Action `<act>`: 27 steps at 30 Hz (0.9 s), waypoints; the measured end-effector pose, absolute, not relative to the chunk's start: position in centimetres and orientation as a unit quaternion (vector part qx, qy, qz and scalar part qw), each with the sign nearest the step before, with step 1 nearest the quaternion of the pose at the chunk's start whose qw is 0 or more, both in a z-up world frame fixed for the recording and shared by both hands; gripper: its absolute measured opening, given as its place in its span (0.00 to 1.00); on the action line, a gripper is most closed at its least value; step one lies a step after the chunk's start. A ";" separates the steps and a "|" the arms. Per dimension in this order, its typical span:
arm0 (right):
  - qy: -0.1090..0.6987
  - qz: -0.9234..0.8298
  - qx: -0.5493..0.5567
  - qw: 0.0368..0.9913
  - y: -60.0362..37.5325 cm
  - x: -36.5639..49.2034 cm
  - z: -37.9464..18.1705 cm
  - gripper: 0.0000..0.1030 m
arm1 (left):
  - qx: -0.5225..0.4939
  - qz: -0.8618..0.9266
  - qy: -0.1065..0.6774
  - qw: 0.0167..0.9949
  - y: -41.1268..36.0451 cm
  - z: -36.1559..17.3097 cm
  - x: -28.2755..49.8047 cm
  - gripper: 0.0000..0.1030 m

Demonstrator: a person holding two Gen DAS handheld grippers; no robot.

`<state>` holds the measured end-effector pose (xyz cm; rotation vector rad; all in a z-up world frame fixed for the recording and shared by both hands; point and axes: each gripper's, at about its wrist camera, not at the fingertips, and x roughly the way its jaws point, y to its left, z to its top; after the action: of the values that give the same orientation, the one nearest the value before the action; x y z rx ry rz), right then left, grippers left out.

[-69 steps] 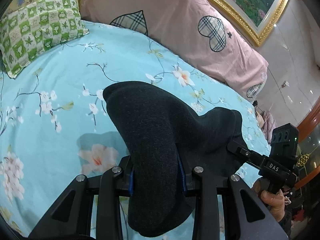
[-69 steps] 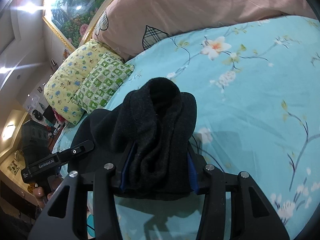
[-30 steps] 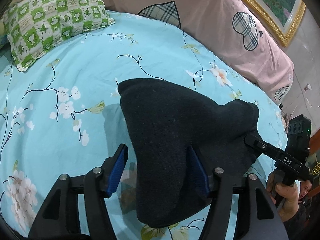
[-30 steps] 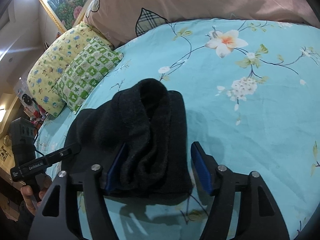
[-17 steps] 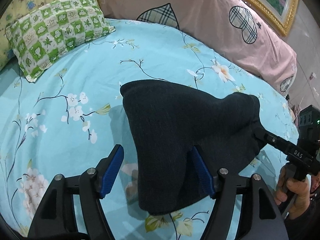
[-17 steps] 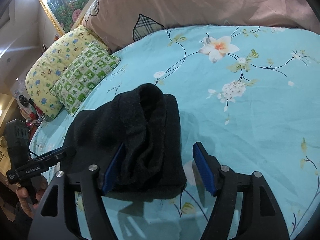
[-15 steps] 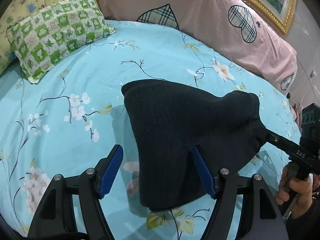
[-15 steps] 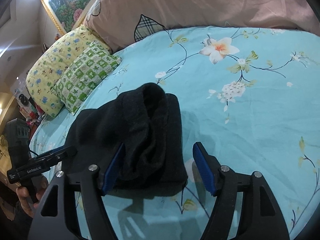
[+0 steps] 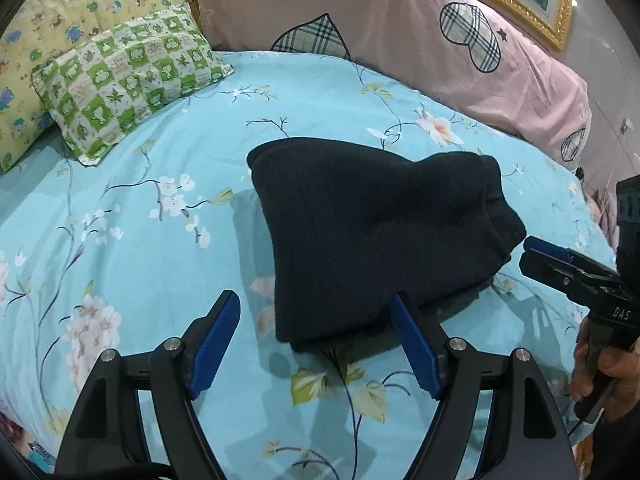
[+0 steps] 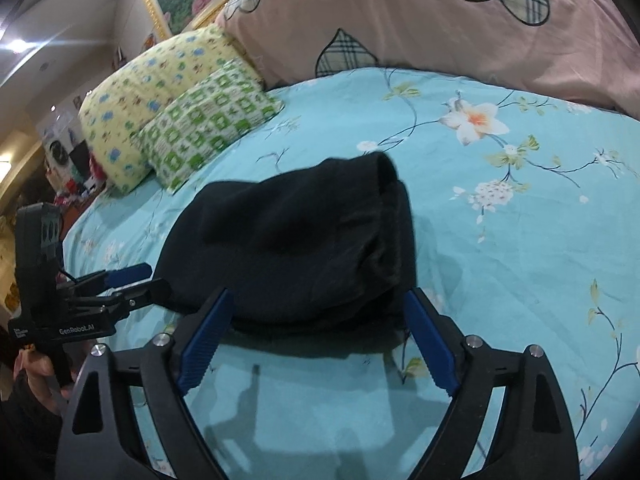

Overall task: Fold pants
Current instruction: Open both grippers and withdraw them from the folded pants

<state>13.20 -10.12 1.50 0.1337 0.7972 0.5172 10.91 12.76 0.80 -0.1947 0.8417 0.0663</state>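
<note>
Left gripper (image 9: pixel 314 328): jaws spread wide, blue pads clear of the pants (image 9: pixel 372 232), holding nothing. Right gripper (image 10: pixel 316 328): jaws likewise wide, empty, pads flanking the near edge of the pants without gripping. The pants are a dark, folded bundle lying flat on the floral bedsheet (image 9: pixel 140 264), between the two grippers. Beyond the pants: a green checked pillow (image 9: pixel 128 76), a yellow pillow (image 10: pixel 152 92) beside it, and a pink duvet (image 9: pixel 400 28).
</note>
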 end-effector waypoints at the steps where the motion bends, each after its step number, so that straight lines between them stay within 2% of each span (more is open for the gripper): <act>1: 0.384 0.250 0.060 0.887 -10.2 12.9 1.4 0.85 | -0.091 0.040 0.406 0.908 12.6 0.8 10.6 0.77; 11: 0.381 0.247 0.023 0.891 -9.5 11.6 1.3 0.89 | -0.074 0.056 0.406 0.909 11.8 0.6 9.0 0.78; 15: 0.383 0.244 0.018 0.891 -9.4 11.3 1.2 0.94 | -0.066 0.058 0.415 0.905 11.7 0.3 9.2 0.79; 27: 0.381 0.260 -0.024 0.887 -8.0 10.7 0.9 0.97 | -0.051 0.077 0.411 0.907 11.4 -0.2 8.7 0.81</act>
<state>10.71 -7.96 0.87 -0.0489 0.7916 0.5399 8.70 11.42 -0.16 -0.1046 0.8483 0.1597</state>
